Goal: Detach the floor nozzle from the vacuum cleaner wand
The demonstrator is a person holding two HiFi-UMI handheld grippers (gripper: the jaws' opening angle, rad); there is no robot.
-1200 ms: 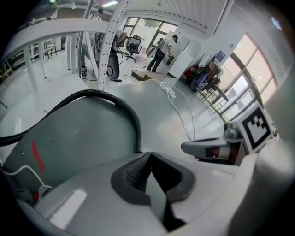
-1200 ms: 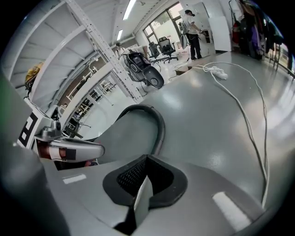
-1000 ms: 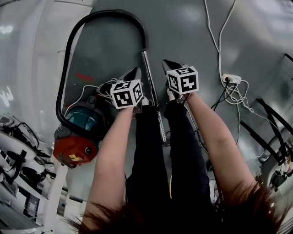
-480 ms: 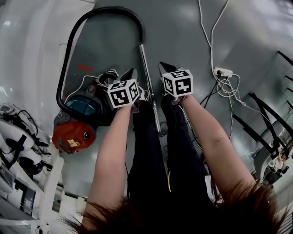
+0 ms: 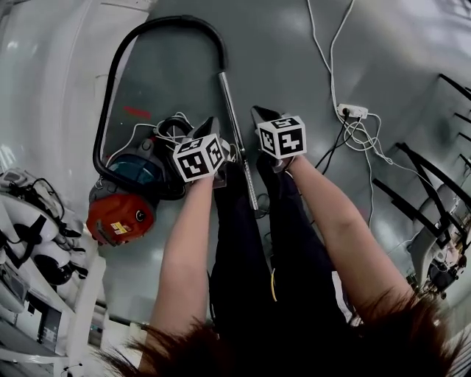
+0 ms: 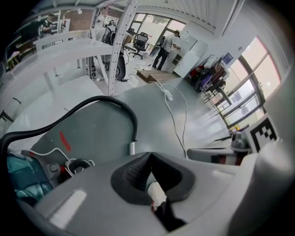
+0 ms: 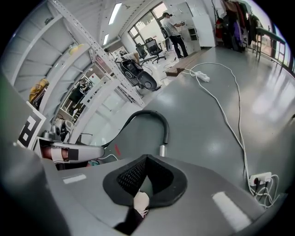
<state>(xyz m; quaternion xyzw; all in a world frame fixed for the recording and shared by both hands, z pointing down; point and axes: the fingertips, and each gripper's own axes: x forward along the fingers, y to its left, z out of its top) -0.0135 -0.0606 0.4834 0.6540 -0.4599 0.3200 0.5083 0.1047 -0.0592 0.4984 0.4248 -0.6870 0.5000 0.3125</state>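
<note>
Both grippers hung above the floor (image 5: 294, 59), pointing steeply down, with my arms out in front of my legs.

- Left gripper (image 5: 210, 122): jaws pressed together, nothing between them.
- Right gripper (image 5: 259, 113): the same, tips meeting and empty.
- Wand (image 5: 228, 103): it lay on the floor between the two grippers, running from far to near. Neither gripper touched it.
- Hose (image 5: 176, 19): joined to the wand's far end, it looped left and back to the vacuum body (image 5: 118, 217), which sat on the floor at the left.
- Floor nozzle: I could not make it out in any view. The wand's near end passed out of sight behind my dark trousers, so I judged the nozzle to be there, close to my feet.
- Power strip (image 5: 352, 112) with white cables: well off to the right, clear of the work.

How I judged the step would go best:
- Find the joint before reaching for it.
- Open both pairs of jaws wide on the way down.
- Clamp one pair across the wand just beside the joint, square to the tube, so the round metal would not roll out.
- Take the nozzle neck with the other pair.
- If there was a catch, press it first, then pull straight along the tube's line without levering sideways.
- Let the hose keep its slack so the vacuum body would not drag.
</note>
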